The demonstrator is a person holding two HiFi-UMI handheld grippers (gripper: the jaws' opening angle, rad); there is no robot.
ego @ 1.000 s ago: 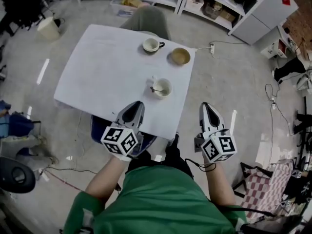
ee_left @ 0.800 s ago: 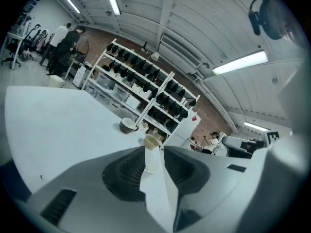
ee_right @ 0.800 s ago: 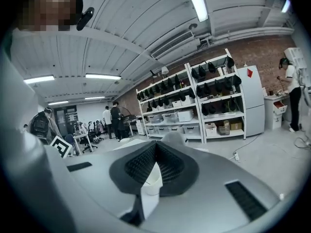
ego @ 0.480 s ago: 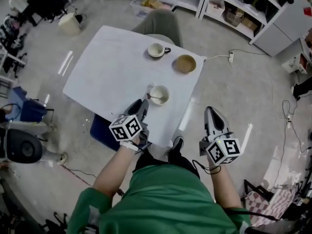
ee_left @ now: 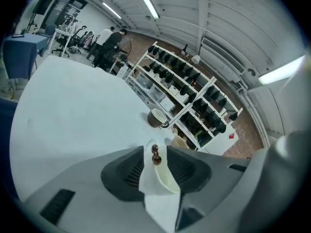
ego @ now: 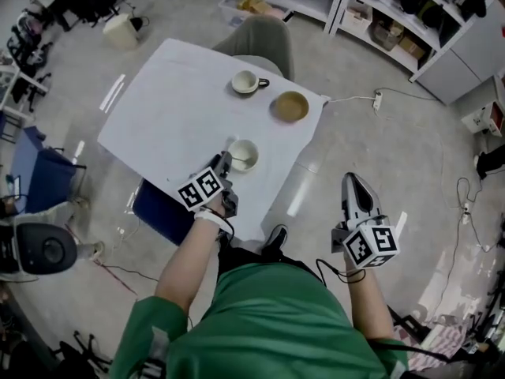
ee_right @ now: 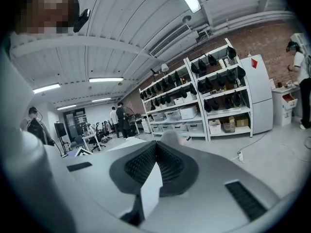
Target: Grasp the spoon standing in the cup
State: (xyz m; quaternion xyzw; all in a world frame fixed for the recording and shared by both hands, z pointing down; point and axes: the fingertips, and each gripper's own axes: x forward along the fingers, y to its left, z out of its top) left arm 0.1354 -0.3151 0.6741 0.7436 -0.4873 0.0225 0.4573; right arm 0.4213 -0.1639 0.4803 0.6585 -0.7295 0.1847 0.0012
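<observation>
A white cup (ego: pixel 244 155) stands near the front of the white table (ego: pixel 170 113), with a spoon (ego: pixel 234 161) in it. In the left gripper view the spoon's brown beaded handle (ee_left: pixel 155 156) rises from the cup's rim (ee_left: pixel 166 178) in the gap between my jaws. My left gripper (ego: pixel 225 162) (ee_left: pixel 155 148) is at the cup's near left side. Its jaws are opening, and the pads stand clear of the handle. My right gripper (ego: pixel 353 180) (ee_right: pixel 155 147) hangs over the floor to the right of the table, shut on nothing.
A white handled cup (ego: pixel 245 81) (ee_left: pixel 156 117) and a wooden bowl (ego: pixel 290 106) (ee_left: pixel 181 141) stand at the table's far side. A grey chair (ego: pixel 259 36) is behind the table. Shelving (ee_right: pixel 214 101) lines the wall, and a power strip (ego: pixel 377 99) lies on the floor.
My left gripper has reached forward from the table's near edge to the cup, and its jaws have spread around the spoon handle. The right gripper has stayed back, off the table.
</observation>
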